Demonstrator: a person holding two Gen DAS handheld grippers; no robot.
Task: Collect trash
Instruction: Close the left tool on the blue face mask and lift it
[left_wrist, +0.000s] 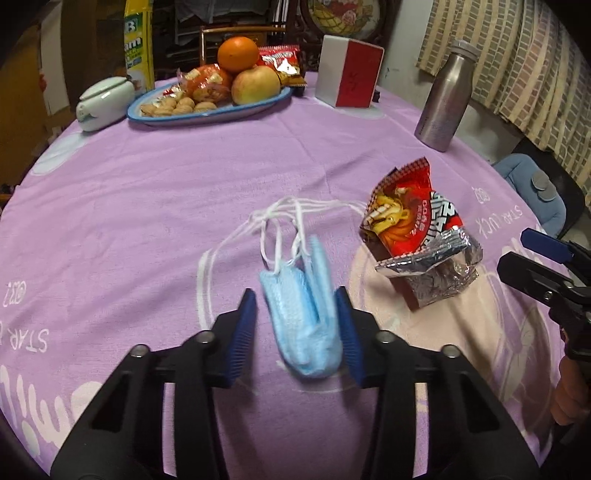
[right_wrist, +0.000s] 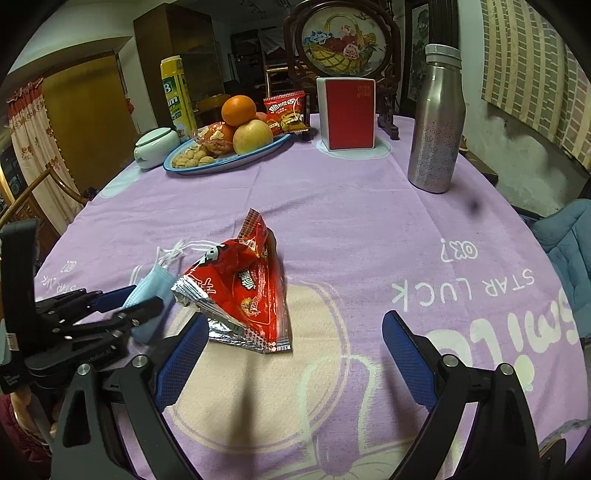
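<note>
Hand-held gripper (left_wrist: 295, 328) around blue mask (left_wrist: 303, 314) over lilac tablecloth (left_wrist: 184, 206).

A: Where does the left wrist view sit?

B: Low over the purple tablecloth (left_wrist: 147, 206), looking forward past its own fingers toward the fruit plate (left_wrist: 207, 110) at the far side. The blue face mask (left_wrist: 306, 317) is right under the lens; the red snack wrapper (left_wrist: 417, 236) lies right of it.

A: And the right wrist view?

B: Also low, facing the same fruit plate (right_wrist: 225, 162), but set further right: the wrapper (right_wrist: 243, 291) is close ahead, the mask (right_wrist: 151, 295) off left.

A: Shared ground?

B: Plate, wrapper, mask, and the steel bottle (right_wrist: 436, 122) right of the plate.
</note>
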